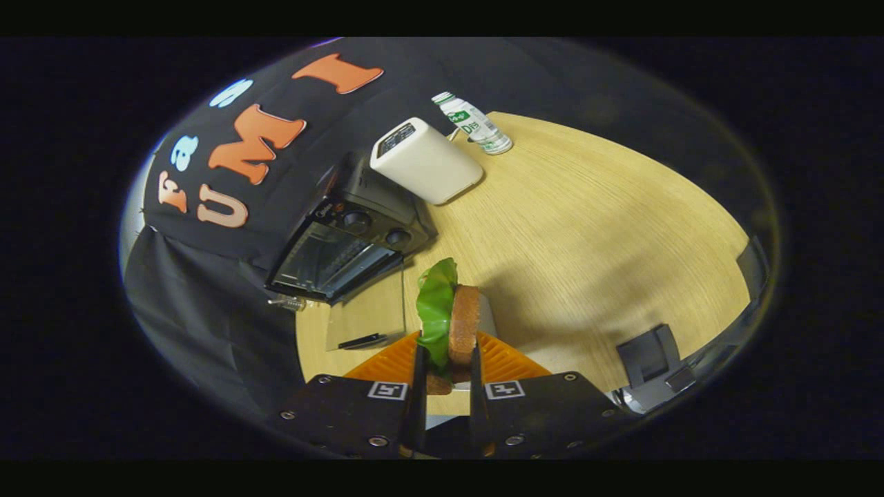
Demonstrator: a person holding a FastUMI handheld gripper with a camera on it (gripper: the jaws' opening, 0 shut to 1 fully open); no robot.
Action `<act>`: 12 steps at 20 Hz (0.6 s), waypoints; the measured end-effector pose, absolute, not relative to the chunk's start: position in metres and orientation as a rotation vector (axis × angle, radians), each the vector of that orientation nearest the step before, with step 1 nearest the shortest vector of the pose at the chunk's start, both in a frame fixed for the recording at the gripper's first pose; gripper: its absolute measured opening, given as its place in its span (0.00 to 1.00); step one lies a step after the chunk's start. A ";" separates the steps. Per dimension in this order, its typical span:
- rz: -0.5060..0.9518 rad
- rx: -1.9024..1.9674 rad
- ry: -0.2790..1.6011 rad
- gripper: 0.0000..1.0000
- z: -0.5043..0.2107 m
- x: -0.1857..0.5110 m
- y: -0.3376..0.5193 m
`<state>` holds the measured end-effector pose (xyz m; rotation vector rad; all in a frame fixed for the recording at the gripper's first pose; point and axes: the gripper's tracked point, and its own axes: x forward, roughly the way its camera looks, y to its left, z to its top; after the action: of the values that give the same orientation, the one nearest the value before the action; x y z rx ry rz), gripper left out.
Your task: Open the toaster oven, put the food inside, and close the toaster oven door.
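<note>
Gripping sandwich (452,321), apparently outside oven (345,241).

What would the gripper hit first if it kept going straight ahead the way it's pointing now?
Probably the toaster oven. The gripper is shut on the sandwich, and beyond it lie bare table and the oven's dropped glass door, slightly to one side. Depth is unclear, so the sandwich might pass the oven's knob end.
</note>
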<state>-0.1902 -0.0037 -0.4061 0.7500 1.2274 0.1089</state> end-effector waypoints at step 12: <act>0.199 1.015 1.030 0.26 -0.349 -0.137 0.051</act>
<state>-0.1371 0.0508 -0.3491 1.0149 1.0300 0.1986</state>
